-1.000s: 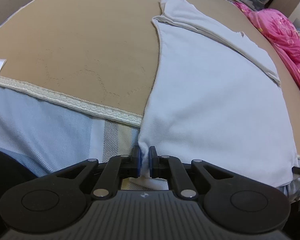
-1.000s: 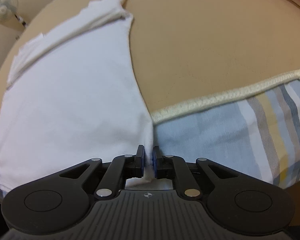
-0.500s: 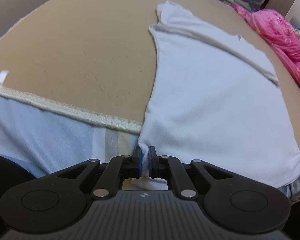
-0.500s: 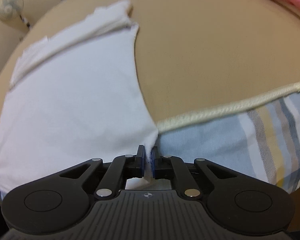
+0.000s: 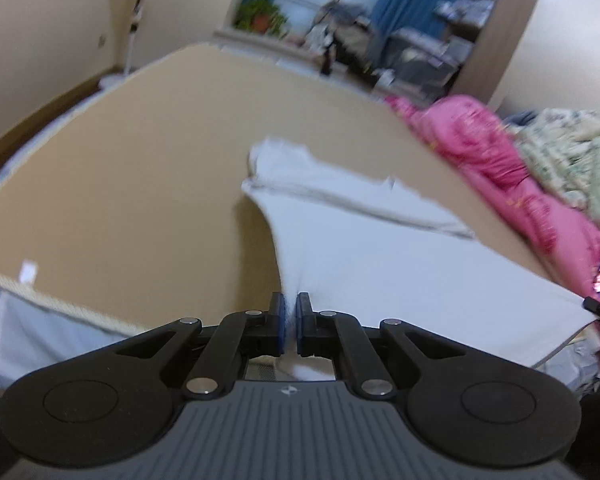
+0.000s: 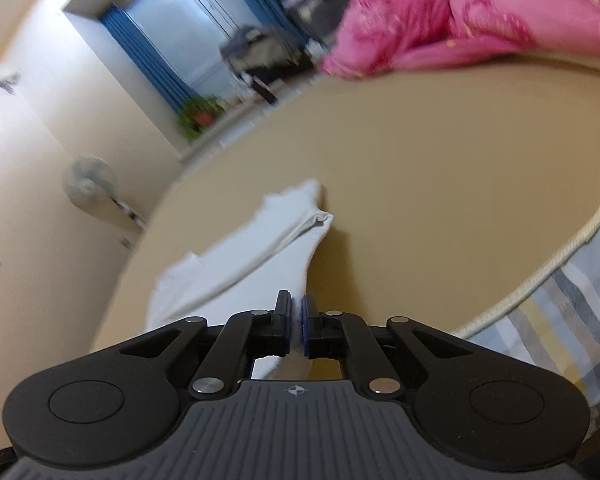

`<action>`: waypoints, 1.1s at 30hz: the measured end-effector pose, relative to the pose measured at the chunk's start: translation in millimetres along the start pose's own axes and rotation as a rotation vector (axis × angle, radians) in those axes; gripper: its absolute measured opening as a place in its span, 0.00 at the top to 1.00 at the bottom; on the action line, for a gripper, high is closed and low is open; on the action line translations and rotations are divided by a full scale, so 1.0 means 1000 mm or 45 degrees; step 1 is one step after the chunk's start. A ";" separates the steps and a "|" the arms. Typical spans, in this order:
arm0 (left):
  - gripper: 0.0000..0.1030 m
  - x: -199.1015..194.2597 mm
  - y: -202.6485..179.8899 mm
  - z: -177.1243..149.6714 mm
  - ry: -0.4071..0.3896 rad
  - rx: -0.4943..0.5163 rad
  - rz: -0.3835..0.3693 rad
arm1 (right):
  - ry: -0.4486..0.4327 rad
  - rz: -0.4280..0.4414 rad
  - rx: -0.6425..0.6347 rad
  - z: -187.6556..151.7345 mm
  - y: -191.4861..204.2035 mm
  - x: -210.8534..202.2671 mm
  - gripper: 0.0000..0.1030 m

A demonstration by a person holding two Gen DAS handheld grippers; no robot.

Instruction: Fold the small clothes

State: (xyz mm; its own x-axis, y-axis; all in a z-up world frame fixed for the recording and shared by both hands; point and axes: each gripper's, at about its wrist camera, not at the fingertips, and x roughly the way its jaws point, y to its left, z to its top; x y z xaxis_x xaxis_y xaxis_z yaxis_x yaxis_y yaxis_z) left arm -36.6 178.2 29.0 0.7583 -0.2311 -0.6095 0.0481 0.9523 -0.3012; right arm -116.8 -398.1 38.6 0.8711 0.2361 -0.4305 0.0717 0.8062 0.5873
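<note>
While each tool (image 5: 290,322) (image 6: 296,326) pinches a near corner, the white garment (image 5: 400,264) runs lengthwise away — neckline farthest.

Count: 1 white garment (image 5: 400,264), running forward from between both sets of jaws. 2 grippers: left gripper (image 5: 290,312) and right gripper (image 6: 296,316), each pinching a near corner of it. 1 tan sheet (image 5: 140,184) under and ahead of the jaws. 1 pink quilt (image 5: 500,168) far right of the left jaws. 1 standing fan (image 6: 88,178) far left of the right jaws. 2 blue curtains (image 5: 392,4) beyond.
</note>
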 end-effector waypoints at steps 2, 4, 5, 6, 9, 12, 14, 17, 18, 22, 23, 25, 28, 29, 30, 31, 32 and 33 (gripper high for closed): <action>0.95 -0.029 0.001 0.003 -0.030 0.003 -0.048 | -0.043 0.039 -0.025 -0.001 0.004 -0.026 0.96; 0.95 -0.062 0.003 0.004 -0.049 0.000 -0.104 | -0.067 0.079 -0.022 -0.001 0.005 -0.052 0.96; 0.95 -0.079 0.003 0.004 -0.063 0.004 -0.132 | -0.078 0.103 -0.009 -0.001 0.005 -0.066 0.96; 0.95 -0.094 0.003 0.004 -0.077 0.010 -0.157 | -0.088 0.130 0.009 -0.001 0.004 -0.081 0.96; 0.95 -0.125 0.007 0.003 -0.096 -0.003 -0.201 | -0.117 0.186 0.026 -0.001 0.001 -0.112 0.96; 0.95 -0.118 0.012 0.002 -0.066 -0.037 -0.210 | -0.086 0.172 0.061 -0.001 -0.010 -0.112 0.96; 0.95 -0.099 0.015 0.006 -0.041 -0.060 -0.182 | -0.062 0.141 0.072 0.002 -0.018 -0.097 0.96; 0.95 -0.055 0.027 0.022 0.029 -0.128 -0.154 | -0.035 0.134 0.100 0.008 -0.021 -0.067 0.96; 0.95 -0.041 0.029 0.028 0.052 -0.141 -0.146 | -0.023 0.120 0.096 0.011 -0.020 -0.056 0.96; 0.95 0.030 0.037 0.060 0.132 -0.124 -0.091 | 0.048 0.081 0.072 0.034 -0.023 0.006 0.96; 0.95 0.049 0.037 0.071 0.155 -0.123 -0.071 | 0.074 0.055 0.063 0.042 -0.025 0.026 0.96; 0.95 0.086 0.034 0.092 0.178 -0.083 -0.046 | 0.114 0.028 0.050 0.056 -0.027 0.067 0.96; 0.94 0.143 0.032 0.119 0.210 -0.046 0.024 | 0.181 -0.052 0.007 0.078 -0.031 0.135 0.96; 0.93 0.161 0.032 0.126 0.217 -0.032 0.023 | 0.206 -0.066 -0.004 0.082 -0.032 0.157 0.95; 0.92 0.177 0.033 0.130 0.226 -0.012 0.012 | 0.229 -0.090 -0.025 0.085 -0.033 0.179 0.95; 0.89 0.189 0.037 0.130 0.221 -0.013 0.027 | 0.237 -0.129 -0.050 0.085 -0.034 0.193 0.95; 0.84 0.197 0.043 0.129 0.204 -0.031 0.063 | 0.230 -0.200 -0.064 0.084 -0.038 0.207 0.94; 0.83 0.203 0.053 0.126 0.190 -0.066 0.091 | 0.218 -0.258 -0.052 0.081 -0.045 0.215 0.92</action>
State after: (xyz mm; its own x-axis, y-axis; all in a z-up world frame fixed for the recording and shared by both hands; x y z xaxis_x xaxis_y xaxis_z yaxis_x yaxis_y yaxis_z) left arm 201.4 207.1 -18.7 0.6538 -0.1938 -0.7315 -0.0391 0.9567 -0.2884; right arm 106.9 -427.4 -25.1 0.7461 0.1534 -0.6479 0.2134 0.8667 0.4509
